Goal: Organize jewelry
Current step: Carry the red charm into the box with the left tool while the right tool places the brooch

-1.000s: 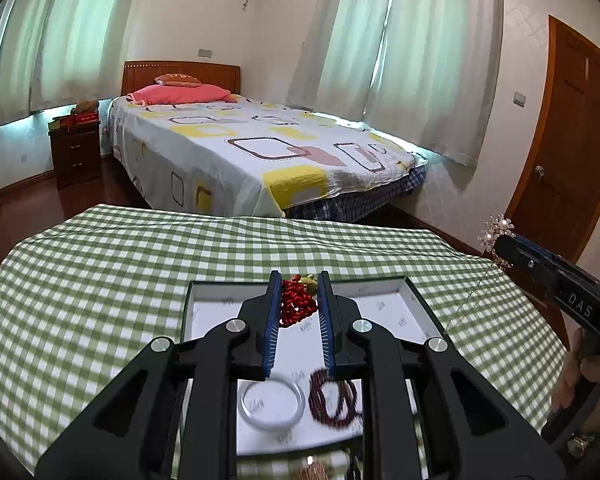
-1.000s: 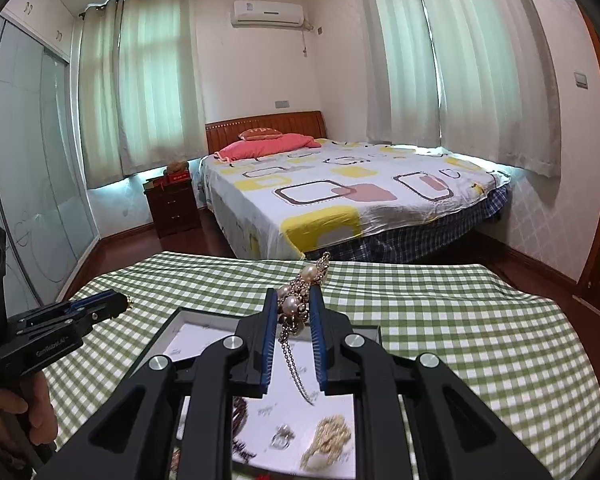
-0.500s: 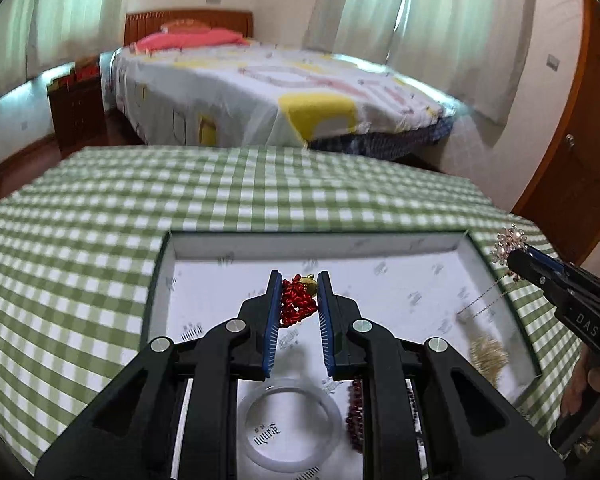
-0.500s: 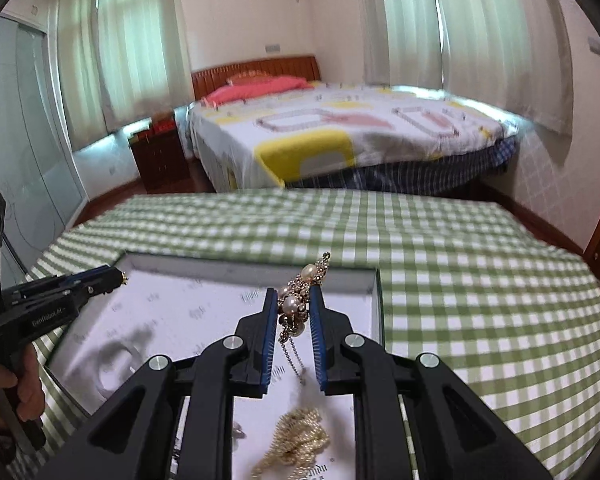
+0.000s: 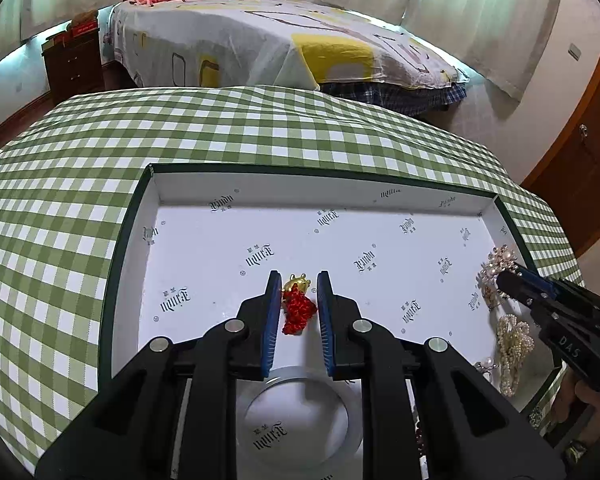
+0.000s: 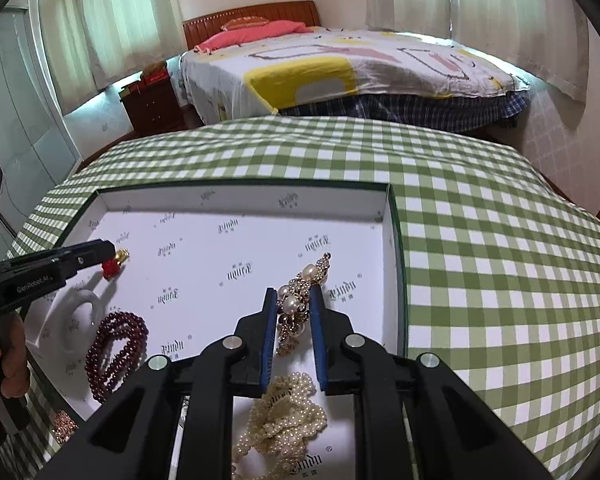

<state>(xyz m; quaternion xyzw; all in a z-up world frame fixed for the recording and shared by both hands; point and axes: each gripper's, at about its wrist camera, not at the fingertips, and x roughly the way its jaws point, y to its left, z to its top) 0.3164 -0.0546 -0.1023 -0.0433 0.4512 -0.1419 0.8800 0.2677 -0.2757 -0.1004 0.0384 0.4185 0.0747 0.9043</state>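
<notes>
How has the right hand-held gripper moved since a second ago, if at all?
Yes. The right hand-held gripper, shut on the pearl brooch, has come down toward the white box; its tips now sit over the box floor instead of the far rim.

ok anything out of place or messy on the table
One thing: a coppery bead bracelet lies on the checked tablecloth, outside the white tray, near its left corner. The other loose pieces sit inside.

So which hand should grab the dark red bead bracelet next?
Neither is free yet. Left gripper likely: it holds the red knotted charm nearer the dark red bead bracelet; right gripper holds the pearl brooch by the far wall.
</notes>
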